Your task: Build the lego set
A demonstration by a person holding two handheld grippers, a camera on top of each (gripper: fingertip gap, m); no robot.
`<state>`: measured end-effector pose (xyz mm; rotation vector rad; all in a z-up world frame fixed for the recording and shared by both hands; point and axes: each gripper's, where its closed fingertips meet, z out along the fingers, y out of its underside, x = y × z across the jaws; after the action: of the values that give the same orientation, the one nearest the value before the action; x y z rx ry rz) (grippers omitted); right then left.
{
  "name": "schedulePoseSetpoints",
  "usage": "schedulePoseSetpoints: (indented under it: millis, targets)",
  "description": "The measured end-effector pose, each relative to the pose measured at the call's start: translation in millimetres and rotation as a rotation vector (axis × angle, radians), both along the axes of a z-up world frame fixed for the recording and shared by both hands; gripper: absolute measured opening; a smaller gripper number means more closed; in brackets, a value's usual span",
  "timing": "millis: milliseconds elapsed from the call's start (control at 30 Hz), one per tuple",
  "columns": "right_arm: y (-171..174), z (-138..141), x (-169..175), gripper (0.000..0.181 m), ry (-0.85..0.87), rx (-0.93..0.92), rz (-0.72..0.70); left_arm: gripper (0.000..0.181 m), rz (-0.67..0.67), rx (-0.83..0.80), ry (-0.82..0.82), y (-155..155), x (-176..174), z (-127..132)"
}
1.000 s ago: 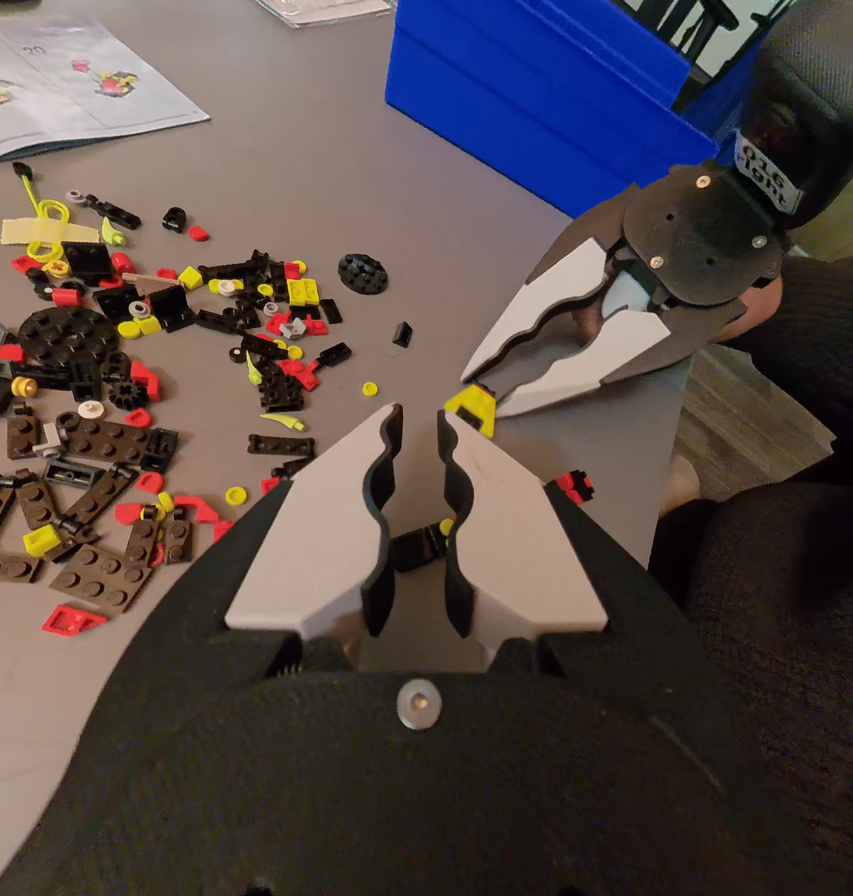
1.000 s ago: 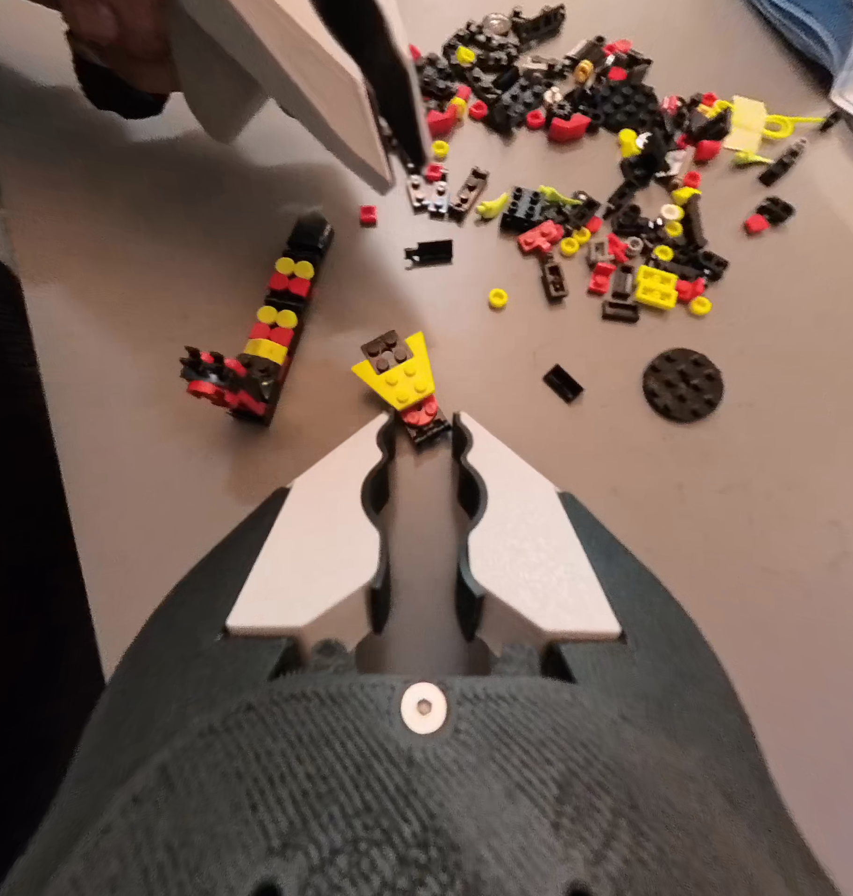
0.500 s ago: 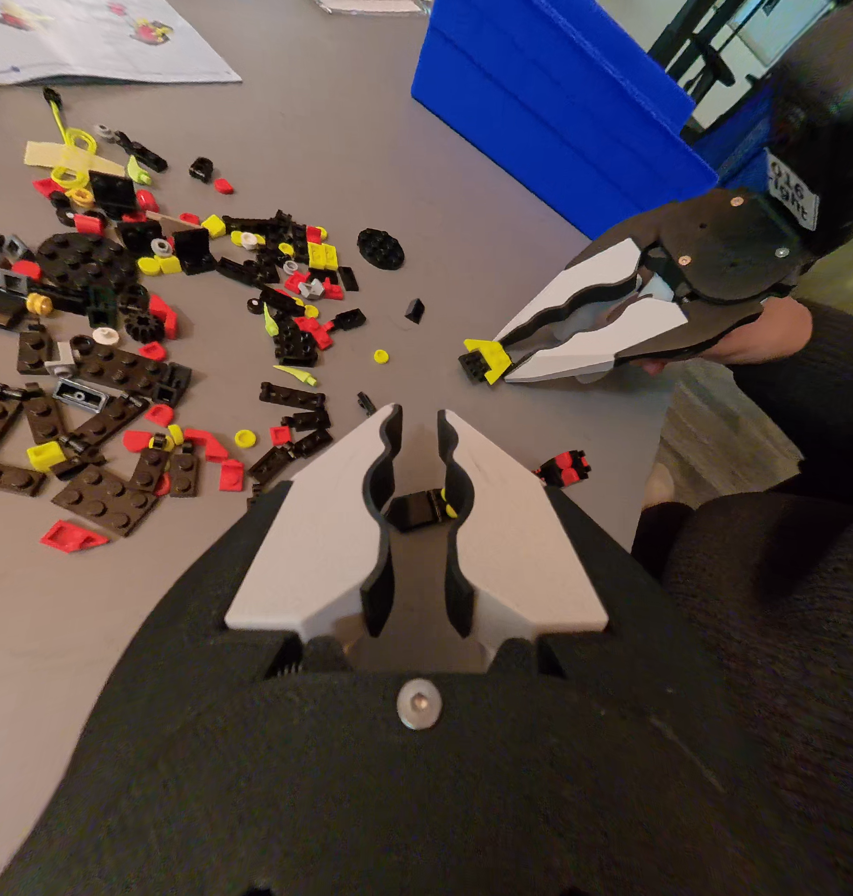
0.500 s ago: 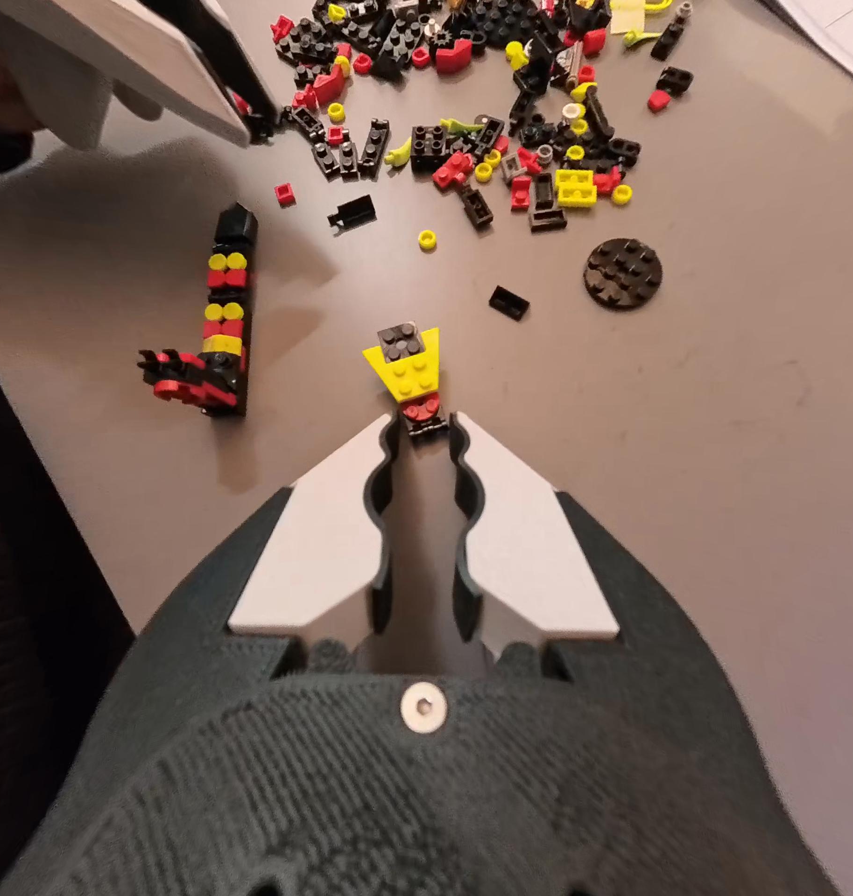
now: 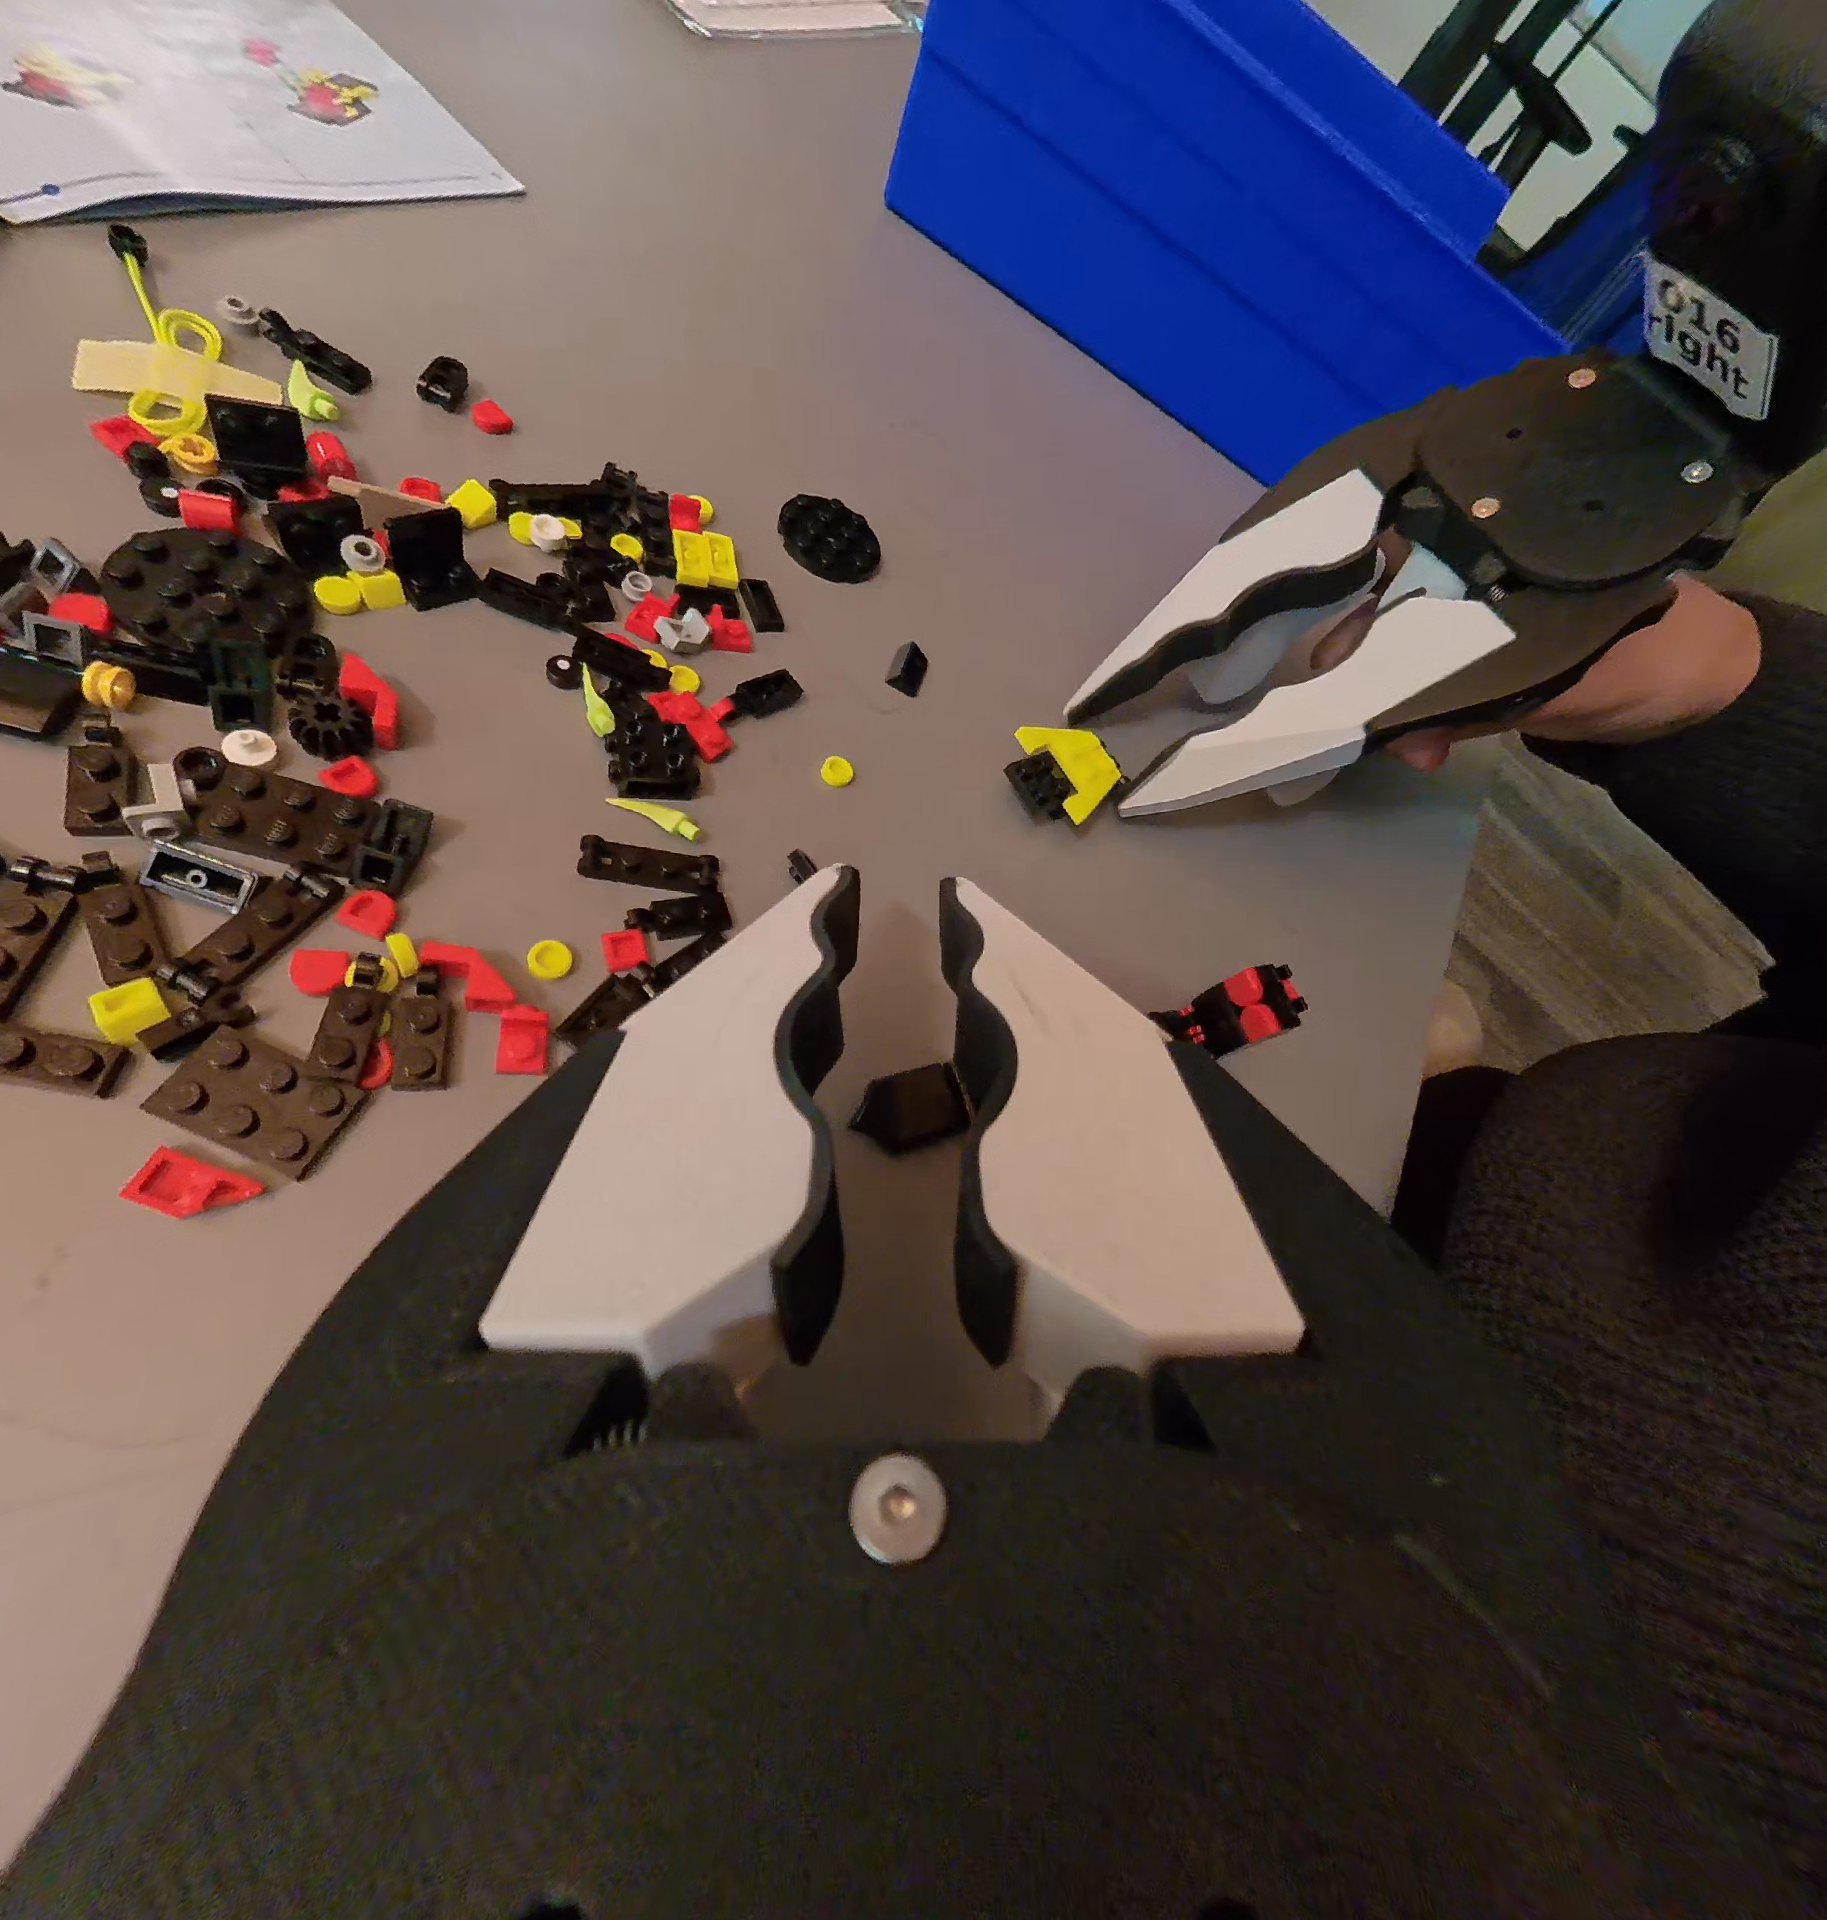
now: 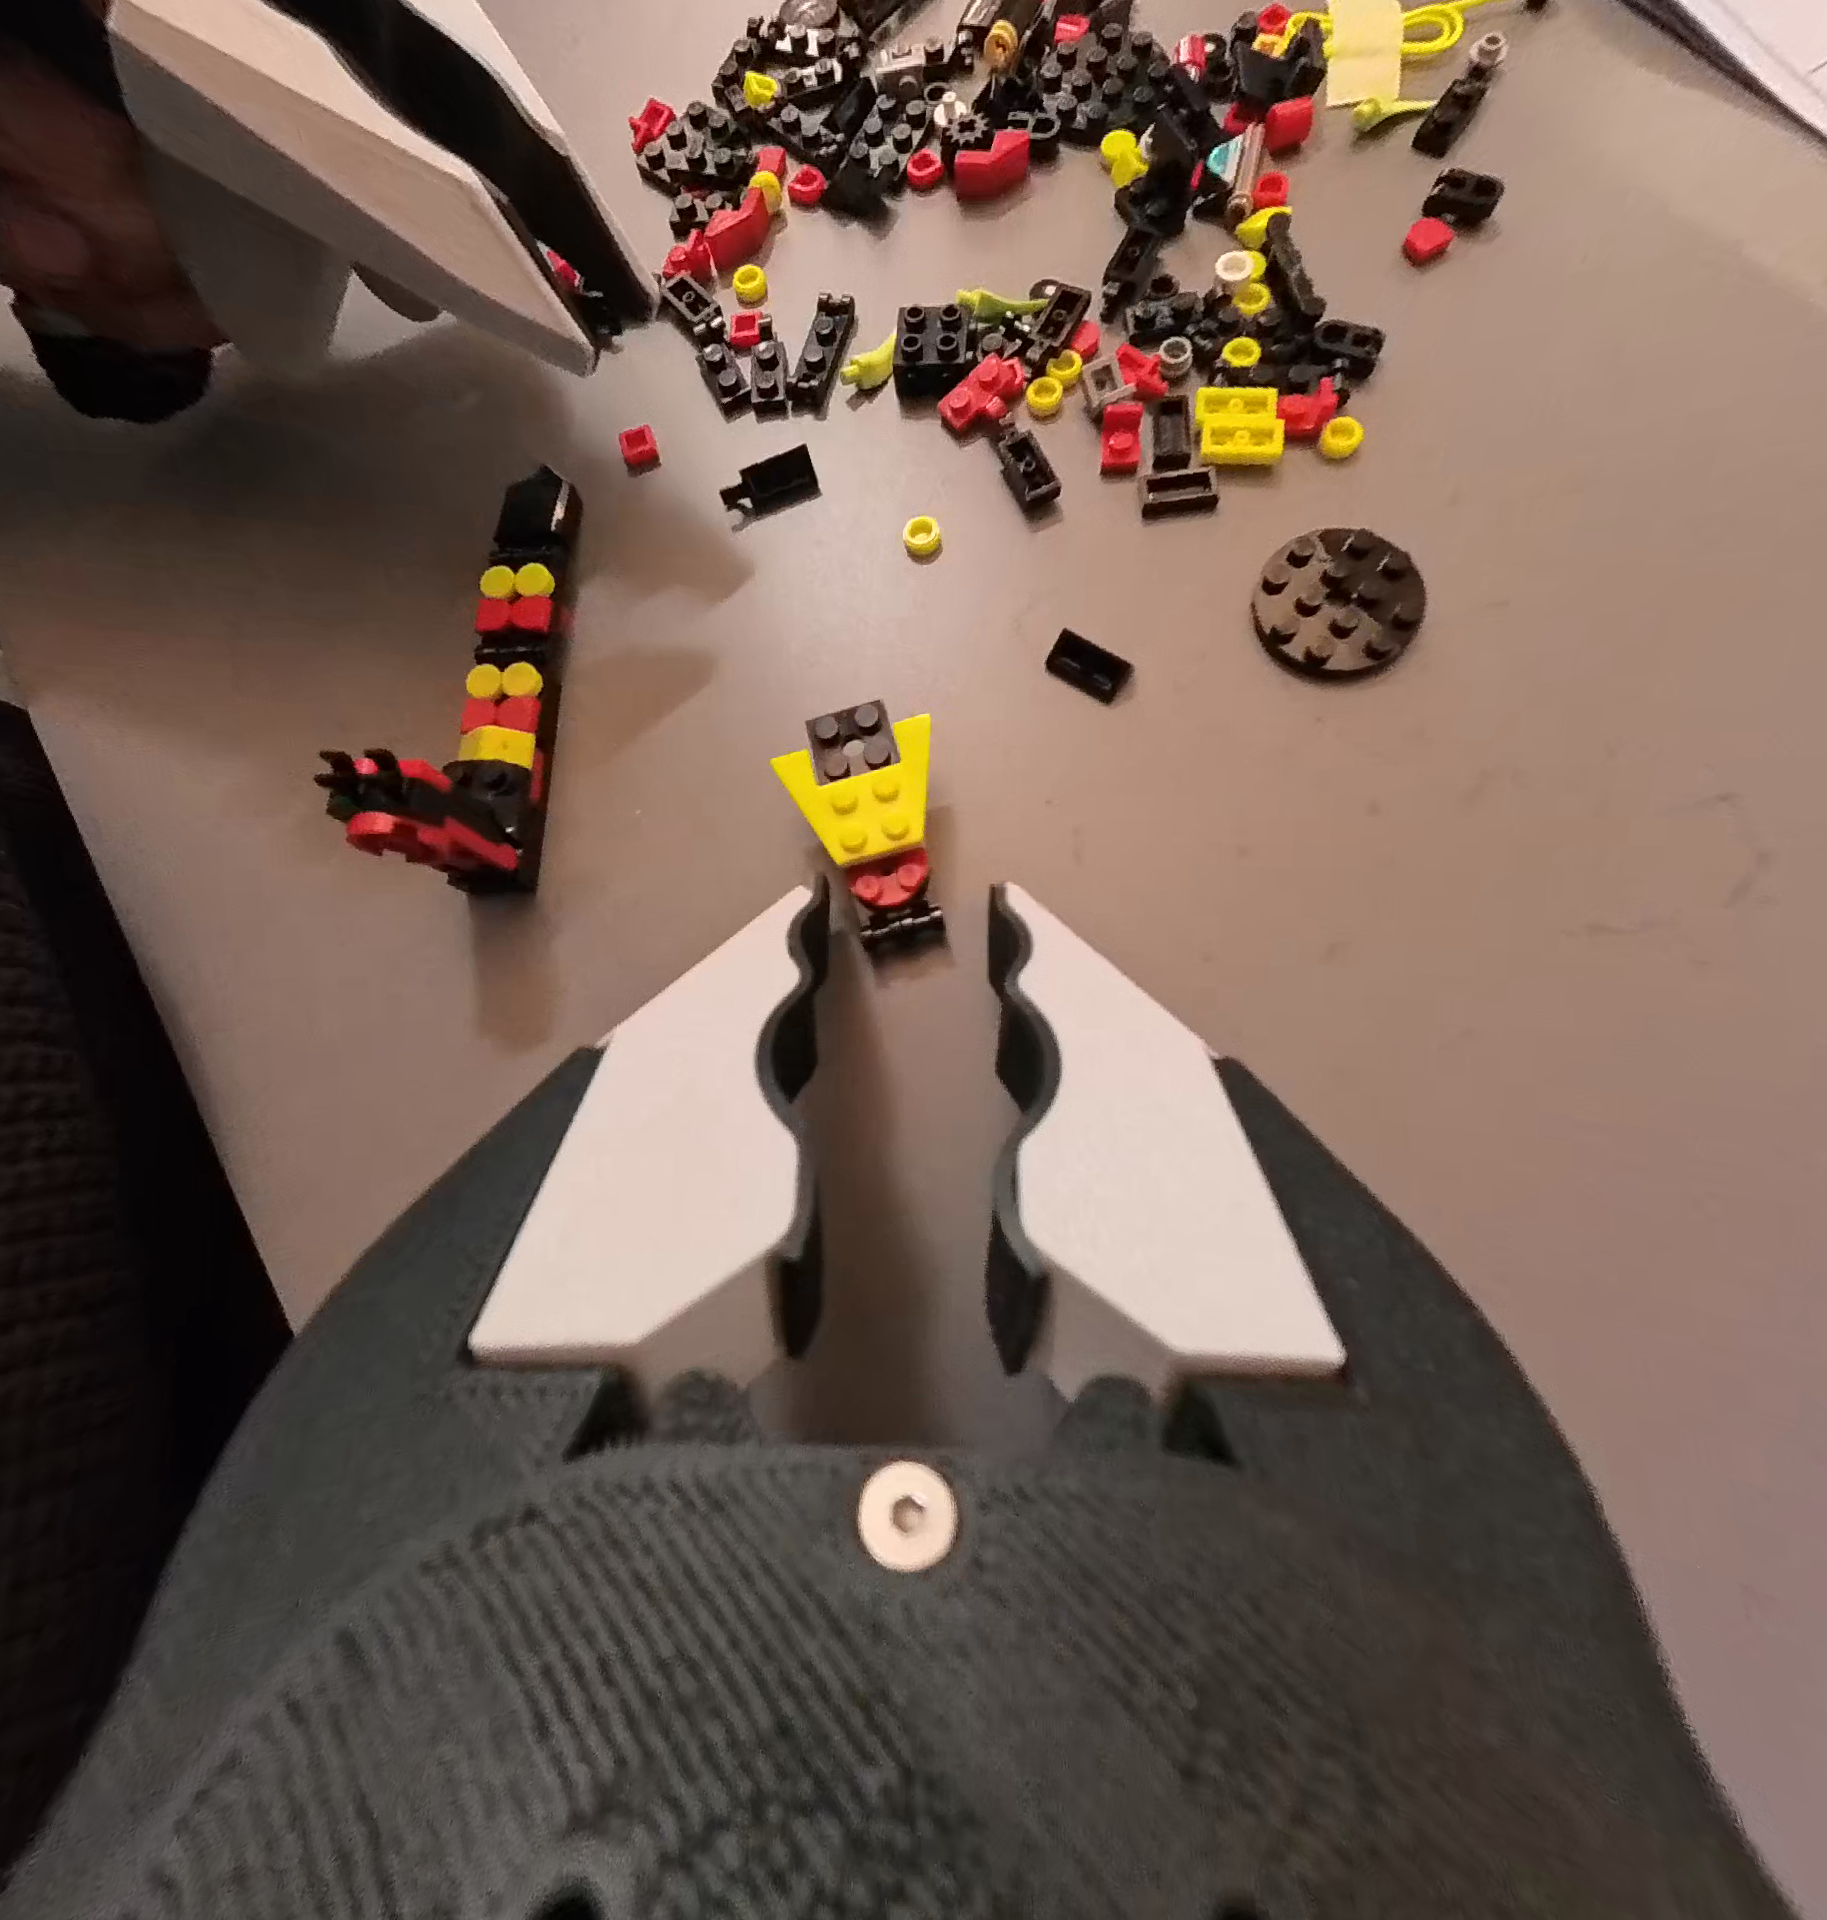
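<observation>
A small build with a yellow wedge plate, a black plate and a red round piece (image 6: 867, 821) lies on the grey table. My right gripper (image 6: 909, 899) is open, with the build's black tail between its tips and a gap on each side; both also show in the left wrist view, the build (image 5: 1054, 774) and the gripper (image 5: 1096, 764). A long black, red and yellow build (image 6: 509, 665) lies to the left. My left gripper (image 5: 898, 888) hovers over it, slightly open and empty; its black end (image 5: 914, 1107) shows between the fingers.
A pile of loose black, red and yellow pieces (image 5: 369, 675) covers the left of the table. A round black plate (image 5: 829, 537) lies apart from it. A blue box (image 5: 1200, 208) stands at the back, an instruction booklet (image 5: 192, 104) at the far left. The table edge (image 5: 1449, 935) is close on the right. Tip to tip, the grippers are about 11 cm apart.
My right gripper has set the yellow wedge build down on the table and opened off it. My left gripper has stayed slightly open and shifted a little over the long build.
</observation>
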<state>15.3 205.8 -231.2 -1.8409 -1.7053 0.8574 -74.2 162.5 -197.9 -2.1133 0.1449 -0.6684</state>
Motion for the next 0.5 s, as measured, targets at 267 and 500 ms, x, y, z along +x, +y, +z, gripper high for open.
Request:
schedulePoseSetpoints:
  millis: [267,500]
  targets:
    - [-4.4,20.6,-4.3,0.039,0.124,-0.132,0.013,0.013,-0.047,0.01,0.033,-1.0,2.7,-3.1]
    - [-12.2,44.9,-6.9,0.042,0.247,-0.329,0.014,0.018,-0.058,0.066,0.183,-1.0,3.0,-3.0]
